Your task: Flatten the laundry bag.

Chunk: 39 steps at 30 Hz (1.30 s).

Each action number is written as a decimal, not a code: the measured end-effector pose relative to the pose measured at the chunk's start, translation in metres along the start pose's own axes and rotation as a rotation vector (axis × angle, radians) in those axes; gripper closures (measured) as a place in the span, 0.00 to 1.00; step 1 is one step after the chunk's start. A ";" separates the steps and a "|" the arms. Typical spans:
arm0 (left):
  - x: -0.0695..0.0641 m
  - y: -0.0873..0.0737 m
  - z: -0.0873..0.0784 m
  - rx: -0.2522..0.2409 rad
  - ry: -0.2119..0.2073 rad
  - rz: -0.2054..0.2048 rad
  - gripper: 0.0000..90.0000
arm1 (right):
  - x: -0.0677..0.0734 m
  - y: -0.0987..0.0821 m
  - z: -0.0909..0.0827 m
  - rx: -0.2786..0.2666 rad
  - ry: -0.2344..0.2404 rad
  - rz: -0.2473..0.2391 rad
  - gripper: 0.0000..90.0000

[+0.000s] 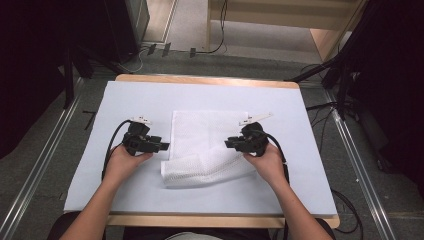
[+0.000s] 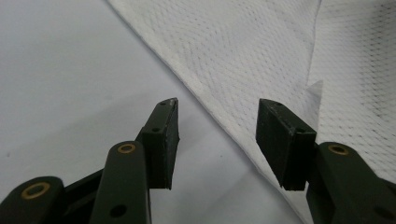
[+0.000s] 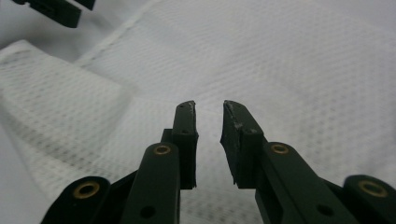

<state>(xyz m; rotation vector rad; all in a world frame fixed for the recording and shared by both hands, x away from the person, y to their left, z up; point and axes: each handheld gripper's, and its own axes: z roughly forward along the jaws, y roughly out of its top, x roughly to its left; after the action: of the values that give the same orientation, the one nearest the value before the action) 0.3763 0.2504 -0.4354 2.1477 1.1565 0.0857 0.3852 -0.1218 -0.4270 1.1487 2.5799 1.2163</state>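
A white mesh cloth (image 1: 207, 131) lies in the middle of the table, its near edge folded up into a thick roll (image 1: 205, 169). My left gripper (image 1: 162, 146) rests at the cloth's left edge, pointing right. In the left gripper view its jaws (image 2: 217, 114) stand wide apart over the cloth's hem (image 2: 243, 51), with nothing between them. My right gripper (image 1: 229, 144) sits at the cloth's right side, pointing left. In the right gripper view its jaws (image 3: 208, 109) show a narrow gap just above the cloth (image 3: 289, 60), gripping nothing. The left gripper's tips (image 3: 60, 9) show far off.
A white mat (image 1: 150, 95) covers the wooden table (image 1: 207, 80), with bare mat around the cloth on all sides. Dark stands and cables stand on the floor beyond the table's left and right edges.
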 end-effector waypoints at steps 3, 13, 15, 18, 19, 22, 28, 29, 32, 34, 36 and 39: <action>0.000 0.003 0.007 0.014 -0.004 0.000 0.56 | -0.015 -0.005 -0.006 -0.007 -0.036 0.033 0.82; 0.003 0.007 0.023 0.038 0.006 -0.018 0.57 | -0.051 -0.024 -0.012 0.002 -0.134 0.132 0.71; 0.002 0.008 0.024 0.039 0.005 -0.016 0.57 | -0.055 -0.028 -0.011 0.011 -0.152 0.137 0.70; 0.000 0.009 0.025 0.042 0.014 -0.005 0.60 | -0.060 -0.031 -0.012 0.017 -0.170 0.143 0.70; 0.000 0.009 0.025 0.040 0.013 -0.008 0.61 | -0.061 -0.031 -0.012 0.020 -0.177 0.146 0.69; -0.002 0.009 0.027 0.037 0.008 -0.003 0.63 | -0.065 -0.034 -0.011 0.024 -0.180 0.169 0.69; -0.008 0.009 0.032 0.030 -0.006 0.005 0.72 | -0.066 -0.035 0.000 0.050 -0.155 0.177 0.70; -0.009 0.009 0.033 0.024 -0.002 0.000 0.74 | -0.065 -0.034 0.001 0.053 -0.149 0.174 0.72; -0.009 0.009 0.035 0.025 0.000 -0.016 0.85 | -0.061 -0.032 0.004 0.065 -0.141 0.169 0.78; -0.010 0.010 0.037 0.032 0.012 -0.009 0.95 | -0.060 -0.030 0.006 0.071 -0.155 0.160 0.86; -0.011 0.012 0.038 0.035 0.004 -0.011 1.00 | -0.064 -0.028 0.007 0.074 -0.147 0.170 0.93; -0.007 0.013 0.037 0.045 -0.017 -0.024 1.00 | -0.066 -0.025 0.010 0.084 -0.127 0.193 0.98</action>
<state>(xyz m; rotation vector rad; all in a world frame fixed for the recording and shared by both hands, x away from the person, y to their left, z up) 0.3953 0.2203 -0.4540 2.1689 1.1843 0.0314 0.4208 -0.1686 -0.4662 1.4711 2.4952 1.0372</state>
